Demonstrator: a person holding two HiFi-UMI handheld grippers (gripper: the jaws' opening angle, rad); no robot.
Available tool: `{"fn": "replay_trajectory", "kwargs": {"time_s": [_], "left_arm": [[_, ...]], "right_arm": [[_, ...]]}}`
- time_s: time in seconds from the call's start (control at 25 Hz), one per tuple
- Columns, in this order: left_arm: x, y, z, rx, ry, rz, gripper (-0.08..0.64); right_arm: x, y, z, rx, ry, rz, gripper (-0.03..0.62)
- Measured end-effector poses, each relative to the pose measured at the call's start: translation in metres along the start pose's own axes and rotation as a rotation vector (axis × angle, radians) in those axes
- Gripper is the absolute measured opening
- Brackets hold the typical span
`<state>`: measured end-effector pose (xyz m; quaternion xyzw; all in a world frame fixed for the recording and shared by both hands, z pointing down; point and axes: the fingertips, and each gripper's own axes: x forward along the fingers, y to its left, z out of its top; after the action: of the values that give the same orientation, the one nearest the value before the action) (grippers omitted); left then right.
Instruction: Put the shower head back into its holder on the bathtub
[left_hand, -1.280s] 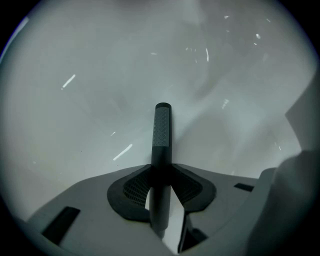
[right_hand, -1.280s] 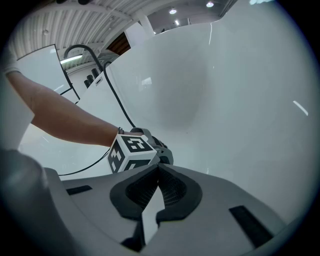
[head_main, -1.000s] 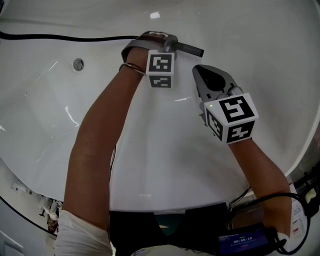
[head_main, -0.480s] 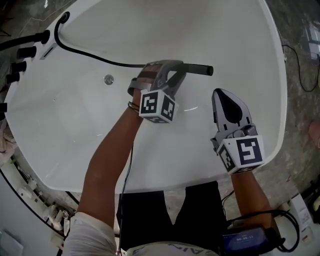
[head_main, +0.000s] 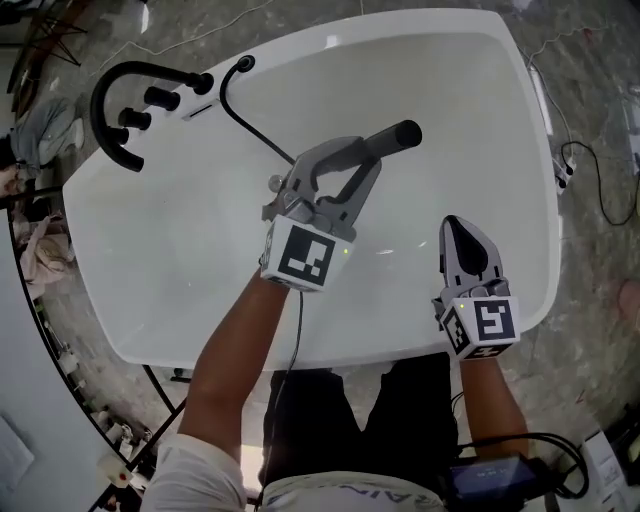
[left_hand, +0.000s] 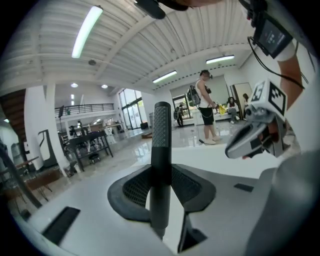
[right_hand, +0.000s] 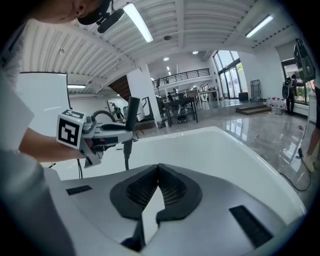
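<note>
Both grippers have come up out of the tub since the earlier frames, and the whole white bathtub (head_main: 520, 120) now lies below them instead of only its floor. The left gripper (head_main: 362, 158) is clamped on the shower head (head_main: 400, 134), which sits just above the centre of the head view with its dark free end pointing to the upper right. In the left gripper view the handle (left_hand: 161, 145) stands upright, pinched between the two pads partway along its length. Its black hose (head_main: 250, 122) trails from under the gripper to the tub rim at upper left, next to a cluster of dark fittings (head_main: 160, 98). The holder is probably among these, though I cannot tell which one it is from here. The right gripper (head_main: 458, 228) hovers at lower right, its jaws together on nothing. The handle looks rigid and fairly light, and its dotted surface should give the pads some bite. The hose is likely the awkward part, being springy and apt to tug or twist the head as it travels. The present hold mid-handle seems sound, as it leaves one end free to enter the holder.
</note>
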<state>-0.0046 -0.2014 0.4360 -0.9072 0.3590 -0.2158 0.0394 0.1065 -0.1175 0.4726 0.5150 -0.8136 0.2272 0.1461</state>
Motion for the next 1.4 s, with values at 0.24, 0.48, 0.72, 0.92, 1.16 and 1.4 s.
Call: {"fn": "replay_trajectory", "kwargs": {"time_s": [0.24,0.48,0.72,0.92,1.16,1.4], "left_arm": [[-0.109,0.076,0.1,-0.086,-0.149,0.17,0.129],[-0.211,0.121,0.175,-0.162,-0.249,0.334,0.13],[-0.287,0.143,0.224,-0.206,-0.29,0.45,0.129],[-0.329,0.161,0.286,-0.175,-0.379,0.486,0.13],[-0.359,0.186,0.341,-0.118,-0.44,0.526,0.129],[-0.361,0.216,0.373,-0.059,-0.506,0.541,0.13]], "right_arm": [[-0.028,0.053,0.052,0.022,-0.034,0.035,0.011],[-0.047,0.11,0.119,0.026,-0.104,0.085,0.011],[-0.077,0.154,0.175,-0.011,-0.132,0.137,0.011],[-0.097,0.175,0.221,-0.043,-0.167,0.16,0.011],[-0.106,0.2,0.25,-0.072,-0.187,0.197,0.011],[-0.101,0.216,0.265,-0.089,-0.189,0.221,0.011]]}}
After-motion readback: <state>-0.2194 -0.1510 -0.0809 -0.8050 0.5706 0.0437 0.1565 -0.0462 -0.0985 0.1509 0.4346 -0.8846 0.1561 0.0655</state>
